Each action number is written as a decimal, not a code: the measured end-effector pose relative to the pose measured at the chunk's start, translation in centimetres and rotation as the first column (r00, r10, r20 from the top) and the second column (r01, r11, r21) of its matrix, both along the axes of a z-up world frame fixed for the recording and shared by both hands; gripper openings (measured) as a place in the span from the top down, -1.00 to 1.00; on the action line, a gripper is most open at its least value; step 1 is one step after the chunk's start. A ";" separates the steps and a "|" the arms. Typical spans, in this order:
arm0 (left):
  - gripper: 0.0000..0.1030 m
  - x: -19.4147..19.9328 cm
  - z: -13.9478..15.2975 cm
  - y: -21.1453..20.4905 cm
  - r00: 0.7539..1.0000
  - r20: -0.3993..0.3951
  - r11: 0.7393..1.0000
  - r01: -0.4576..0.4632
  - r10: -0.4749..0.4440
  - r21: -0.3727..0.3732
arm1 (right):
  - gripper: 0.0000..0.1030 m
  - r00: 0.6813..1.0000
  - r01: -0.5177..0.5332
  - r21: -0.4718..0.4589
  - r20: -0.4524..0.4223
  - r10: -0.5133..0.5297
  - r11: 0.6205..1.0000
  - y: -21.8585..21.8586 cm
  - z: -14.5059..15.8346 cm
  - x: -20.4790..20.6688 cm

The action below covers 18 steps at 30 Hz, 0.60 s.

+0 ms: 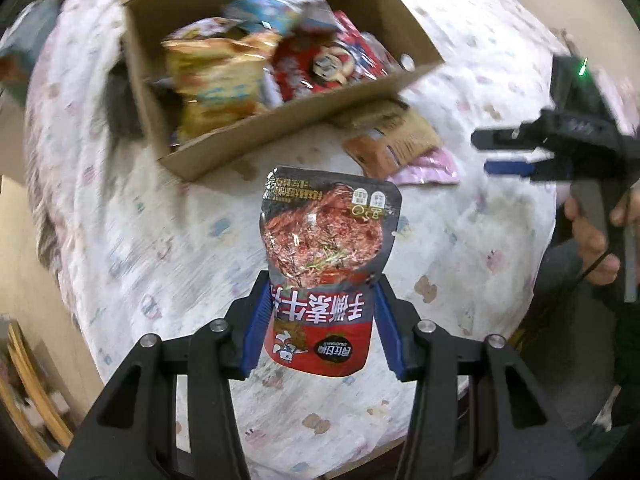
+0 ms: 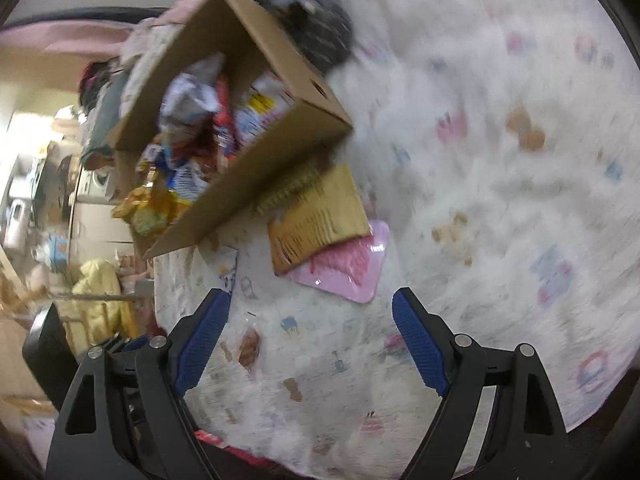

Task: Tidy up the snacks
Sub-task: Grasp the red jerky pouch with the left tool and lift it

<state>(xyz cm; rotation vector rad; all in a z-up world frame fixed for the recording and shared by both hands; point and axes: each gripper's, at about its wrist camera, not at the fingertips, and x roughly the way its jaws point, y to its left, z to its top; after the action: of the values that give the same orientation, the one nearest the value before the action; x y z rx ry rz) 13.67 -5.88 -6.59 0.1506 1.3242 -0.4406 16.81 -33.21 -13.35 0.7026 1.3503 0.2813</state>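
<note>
A: Looking down, I see the patterned cloth [image 1: 152,240] covering the whole surface, pale with small coloured prints. Whether it lies on a tabletop or a bed, I cannot tell.

B: And the box?

A: The cardboard box [image 1: 404,92] sits on the cloth at the far side, open-topped, crammed with snack bags: a yellow one [image 1: 216,76], a red one [image 1: 324,64], a blue-white one [image 1: 272,8]. They are blurred.

B: Anything loose outside it?

A: Yes. A brown packet [image 2: 316,216] lies just beside the box's near wall, overlapping a pink packet [image 2: 352,272], both flat on the cloth.

B: Your left claw?

A: My left claw [image 1: 322,320] is closed on a dark pouch [image 1: 328,232], blue pads [image 1: 260,320] pressing both its edges near the red end. The pouch is off the cloth, its far end towards the box, well short of it.

B: And the right?

A: My right claw [image 2: 312,340] stands wide open, nothing between its pads [image 2: 202,344], hanging over bare cloth just short of the pink packet. From the left camera I also see a hand [image 1: 592,236] around its grip.
</note>
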 end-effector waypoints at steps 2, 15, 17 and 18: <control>0.13 0.7 0.6 0.7 1.000 0.016 1.000 -0.025 0.025 -0.019 | -0.66 0.999 0.018 0.015 -0.030 -0.018 1.000 0.0 -1.0 0.3; 0.13 3.8 -1.0 3.0 0.984 0.022 0.984 -0.178 0.178 -0.007 | -0.26 0.996 -0.034 -0.157 -0.092 0.020 0.987 1.9 -6.1 2.4; 0.13 3.7 -0.9 3.0 0.984 0.028 0.984 -0.176 0.176 -0.001 | 0.06 0.997 -0.031 -0.149 -0.073 0.020 0.988 1.9 -5.9 2.5; 0.13 3.6 -0.9 2.9 0.984 0.035 0.985 -0.172 0.172 0.004 | 0.20 0.998 -0.036 -0.148 -0.063 0.027 0.988 1.9 -5.5 2.5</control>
<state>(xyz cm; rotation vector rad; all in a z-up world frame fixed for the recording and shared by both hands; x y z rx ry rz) 17.26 -3.00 -7.49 0.0487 1.2930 -0.2853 19.30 -31.27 -18.87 0.5685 1.4259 0.1829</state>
